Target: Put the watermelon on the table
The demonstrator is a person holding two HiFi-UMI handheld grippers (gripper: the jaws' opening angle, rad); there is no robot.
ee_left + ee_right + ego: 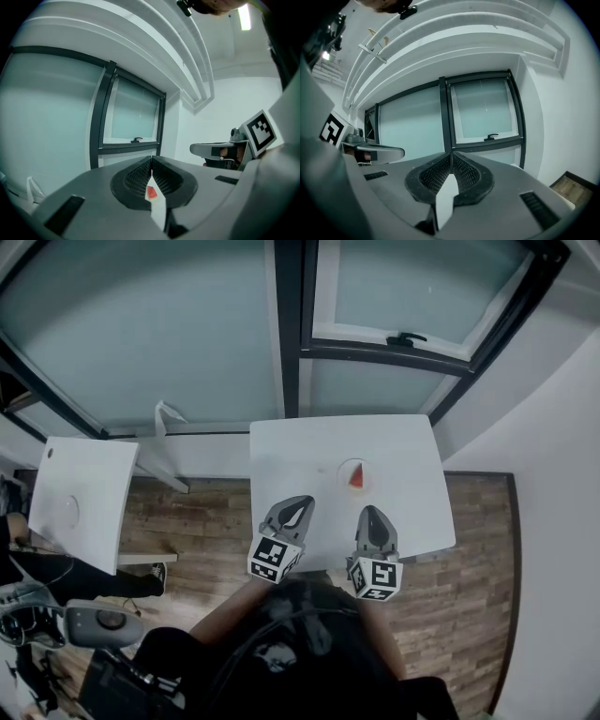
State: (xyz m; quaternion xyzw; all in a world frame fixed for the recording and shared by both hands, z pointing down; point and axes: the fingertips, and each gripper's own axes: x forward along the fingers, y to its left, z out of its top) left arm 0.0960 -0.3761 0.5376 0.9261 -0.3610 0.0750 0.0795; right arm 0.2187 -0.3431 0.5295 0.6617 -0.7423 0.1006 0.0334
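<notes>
Looking down past window [141, 334] and wood floor [206, 512]. Logging table [281, 456] first: white, square, centred under the window. Noting second table [84, 493] well apart at left (not in play, judging by the task).

Recording left gripper [298, 505] hovering over the near table edge, clenched tip to tip on nothing. Recording right gripper [371, 512] just beside it, likewise squeezed closed and empty. Not seeing either one touching the table top.

Noting watermelon [355, 476]: small red wedge lying on the table, right of centre, inside a faint pale ring (dish or mark, too faint to tell). Placing it beyond the right gripper's tips, apart from both grippers. Also catching it in the left gripper view, low in the gap beneath the closed tips.

Judging handling: expecting a light piece, easily tipped or nudged across the smooth top. If real fruit, expecting soft, wet, slippery flesh and a firmer rind; if a model, stiff and slick. Favouring a hold across the two flat faces near the wide end, squeezing lightly, opening the jaws first. Judging the placement as already matching the task.
</notes>
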